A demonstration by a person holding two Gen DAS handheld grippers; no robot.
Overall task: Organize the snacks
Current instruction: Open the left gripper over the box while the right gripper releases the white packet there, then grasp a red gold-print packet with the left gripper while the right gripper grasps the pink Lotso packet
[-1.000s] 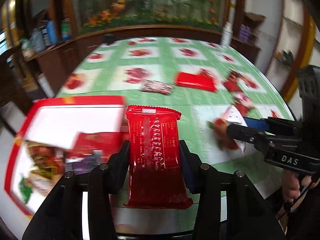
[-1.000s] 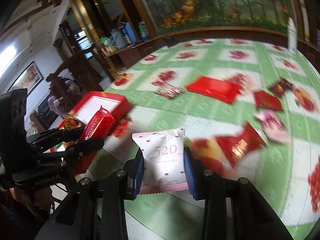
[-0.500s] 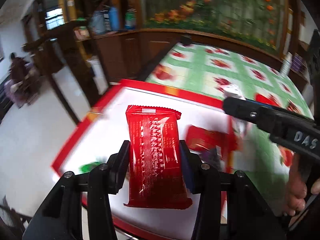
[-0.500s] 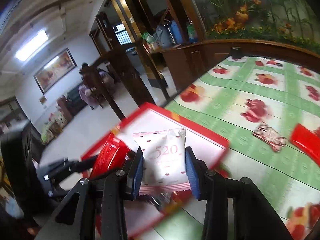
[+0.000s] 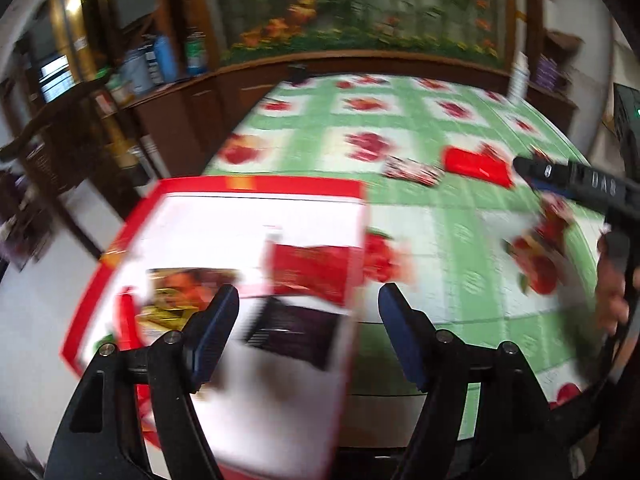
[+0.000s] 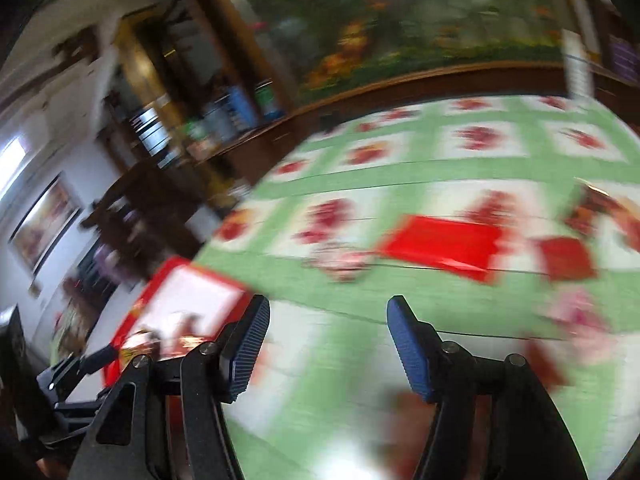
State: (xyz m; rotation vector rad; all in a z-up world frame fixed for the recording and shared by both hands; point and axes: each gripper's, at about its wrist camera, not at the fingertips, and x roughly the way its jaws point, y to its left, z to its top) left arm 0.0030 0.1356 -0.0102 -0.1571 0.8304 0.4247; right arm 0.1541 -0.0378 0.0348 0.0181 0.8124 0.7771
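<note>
I hold both grippers empty, jaws spread wide. My left gripper (image 5: 308, 312) hangs over the box (image 5: 256, 188), a red-rimmed white tray at the table's left edge. Snacks lie inside it, a red packet (image 5: 308, 272) and a dark one (image 5: 296, 332), gathered there so the table gets tidied. My right gripper (image 6: 328, 336) faces the table (image 6: 360, 400), ready for more. Loose snacks wait well apart on the cloth: a red pack (image 6: 440, 246), a patterned one (image 6: 340, 262) just beside it, others blurred at right. The cloth between is open; the box sits near the drop to the floor.
</note>
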